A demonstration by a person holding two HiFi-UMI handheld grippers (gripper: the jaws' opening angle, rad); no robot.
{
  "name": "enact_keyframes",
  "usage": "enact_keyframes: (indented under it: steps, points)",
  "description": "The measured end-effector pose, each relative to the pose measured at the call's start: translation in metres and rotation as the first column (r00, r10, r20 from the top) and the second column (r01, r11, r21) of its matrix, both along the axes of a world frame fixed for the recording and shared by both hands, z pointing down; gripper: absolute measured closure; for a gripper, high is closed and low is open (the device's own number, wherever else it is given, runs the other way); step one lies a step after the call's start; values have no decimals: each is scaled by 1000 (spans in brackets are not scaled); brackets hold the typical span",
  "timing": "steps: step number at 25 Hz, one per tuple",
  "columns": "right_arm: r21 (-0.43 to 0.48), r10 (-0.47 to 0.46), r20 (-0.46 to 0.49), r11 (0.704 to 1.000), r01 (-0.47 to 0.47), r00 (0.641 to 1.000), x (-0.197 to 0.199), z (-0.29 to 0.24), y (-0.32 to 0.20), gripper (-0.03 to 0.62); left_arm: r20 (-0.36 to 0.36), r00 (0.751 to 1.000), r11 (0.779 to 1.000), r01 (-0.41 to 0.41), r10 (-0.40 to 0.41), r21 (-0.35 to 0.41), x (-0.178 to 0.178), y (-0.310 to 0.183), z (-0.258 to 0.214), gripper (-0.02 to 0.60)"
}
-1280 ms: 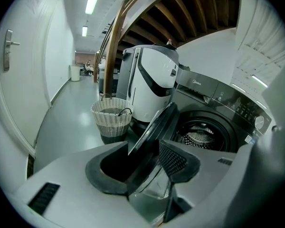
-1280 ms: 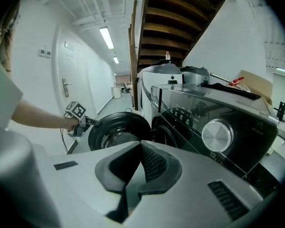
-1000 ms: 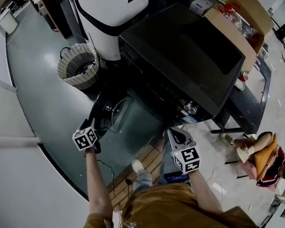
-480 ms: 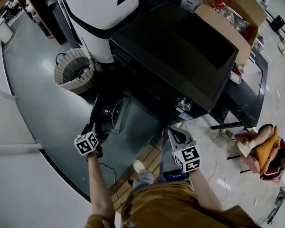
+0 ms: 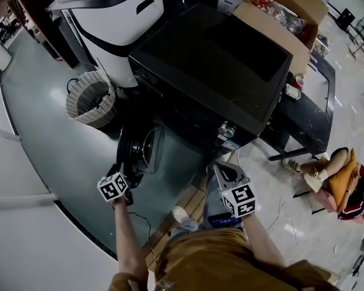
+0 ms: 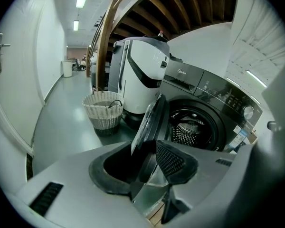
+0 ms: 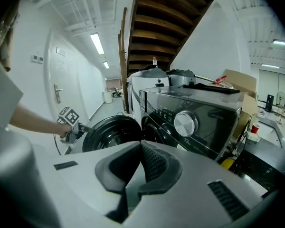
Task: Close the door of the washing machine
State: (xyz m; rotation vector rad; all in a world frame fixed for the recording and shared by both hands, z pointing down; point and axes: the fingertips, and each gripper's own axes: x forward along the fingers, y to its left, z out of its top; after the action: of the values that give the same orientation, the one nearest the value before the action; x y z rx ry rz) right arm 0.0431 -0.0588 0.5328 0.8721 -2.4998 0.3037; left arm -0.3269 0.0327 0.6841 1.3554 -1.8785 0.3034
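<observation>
A black front-loading washing machine [image 5: 212,59] stands ahead with its round door [image 5: 135,147] swung out to the left, seen nearly edge-on. My left gripper [image 5: 122,173] is at the door's outer rim. In the left gripper view the door's rim [image 6: 151,118] runs down between the pads, and the jaws have just been closing on it. The drum opening [image 6: 192,129] shows behind the rim. My right gripper [image 5: 221,168] hangs in front of the machine's right corner, shut, pads together on nothing [image 7: 140,167]. The right gripper view shows the door [image 7: 109,132] with the left gripper [image 7: 80,128] at its edge.
A wicker basket [image 5: 91,99] and a tall white appliance [image 5: 118,17] stand left of the machine. A cardboard box [image 5: 285,11] sits behind it, a low dark bench [image 5: 309,123] to its right. A person sits on the floor at right [image 5: 346,187]. Wooden slats [image 5: 191,202] lie underfoot.
The door has swung a little toward the machine, now showing more edge-on, and the left gripper has moved with it. The right gripper has hardly shifted.
</observation>
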Motion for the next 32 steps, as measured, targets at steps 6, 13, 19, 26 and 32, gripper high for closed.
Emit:
enact_keyframes:
  steps: [6,13,19,26,32]
  points:
    - [12,9,-2,1000,-9,1000,8,-4,-2,582,11,999,999,-35,35,-17,12,0,-2,410]
    - [13,34,13,999,-34,999,15,-8,-8,582,-30,995,994,-97,96,-42,31,-3,1,421]
    - [1,80,45,997,-80,996,27,-12,-12,582,-42,990,990,-135,133,-48,48,-6,-3,426]
    - [20,101,42,995,-102,994,37,-10,-24,582,-53,984,984,-174,172,-41,69,-12,-3,431]
    - [22,128,44,991,-129,991,52,-9,-26,582,-68,977,979,-203,200,-28,90,-21,0,436]
